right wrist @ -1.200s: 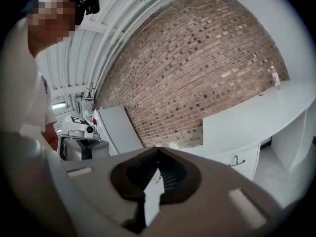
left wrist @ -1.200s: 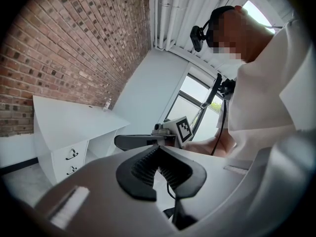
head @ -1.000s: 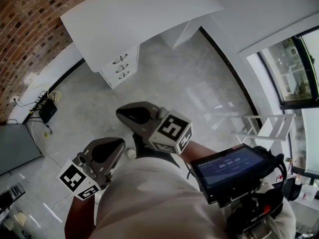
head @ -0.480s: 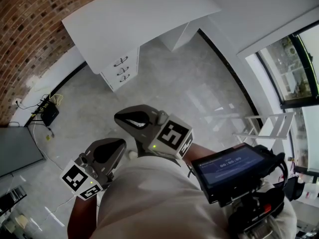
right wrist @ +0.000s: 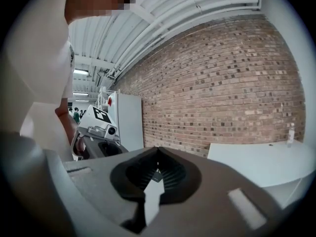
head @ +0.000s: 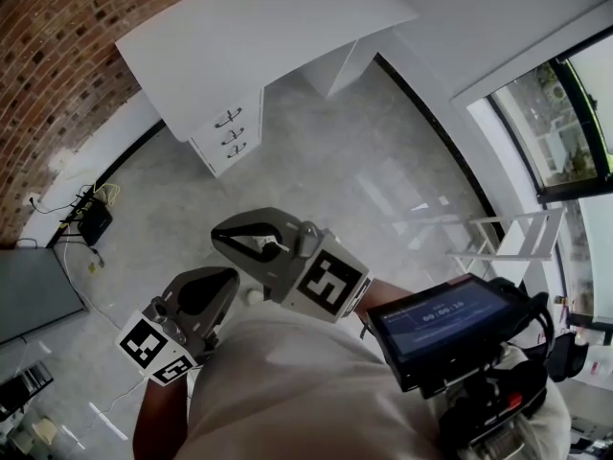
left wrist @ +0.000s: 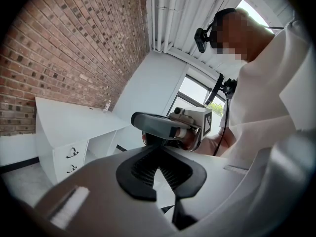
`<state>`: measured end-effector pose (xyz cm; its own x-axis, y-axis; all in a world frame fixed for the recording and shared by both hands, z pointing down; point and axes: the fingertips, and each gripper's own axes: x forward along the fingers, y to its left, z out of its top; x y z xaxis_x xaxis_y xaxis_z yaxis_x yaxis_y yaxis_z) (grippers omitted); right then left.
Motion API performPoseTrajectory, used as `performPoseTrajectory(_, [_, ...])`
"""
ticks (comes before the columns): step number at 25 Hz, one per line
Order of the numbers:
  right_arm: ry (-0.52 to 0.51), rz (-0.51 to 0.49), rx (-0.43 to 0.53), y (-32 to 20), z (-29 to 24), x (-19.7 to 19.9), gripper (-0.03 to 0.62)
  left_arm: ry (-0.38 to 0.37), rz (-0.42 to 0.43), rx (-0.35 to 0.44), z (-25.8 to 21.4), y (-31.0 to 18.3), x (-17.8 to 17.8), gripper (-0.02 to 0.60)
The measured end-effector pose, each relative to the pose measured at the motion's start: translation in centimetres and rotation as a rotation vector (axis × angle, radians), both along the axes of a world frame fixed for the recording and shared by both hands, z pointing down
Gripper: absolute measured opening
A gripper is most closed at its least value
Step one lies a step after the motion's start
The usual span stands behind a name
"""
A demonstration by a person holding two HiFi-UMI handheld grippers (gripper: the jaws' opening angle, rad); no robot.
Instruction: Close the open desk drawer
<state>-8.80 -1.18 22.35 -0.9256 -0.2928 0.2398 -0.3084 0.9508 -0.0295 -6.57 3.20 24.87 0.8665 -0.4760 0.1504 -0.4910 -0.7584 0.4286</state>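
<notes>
Sunk a little lower since a second ago, the right tool [head: 228, 236], jaws together and empty like the left tool [head: 222, 278] beside it, lies nearer the desk drawers [head: 228, 134], well ahead and slightly left under the tabletop [head: 249, 27], none plainly standing open.

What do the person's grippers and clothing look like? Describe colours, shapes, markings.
The left gripper and right gripper are grey rounded shells with ridged black pads. Each carries a white cube bearing black square markers. The person wears a white top.
</notes>
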Motion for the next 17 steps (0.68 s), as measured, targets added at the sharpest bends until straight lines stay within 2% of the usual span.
performPoseTrajectory(17, [0.011,0.012,0.011,-1.8,1.2,1.0,0.003,-0.007,0.034,-0.02,1.3,-1.6,1.6,0.006])
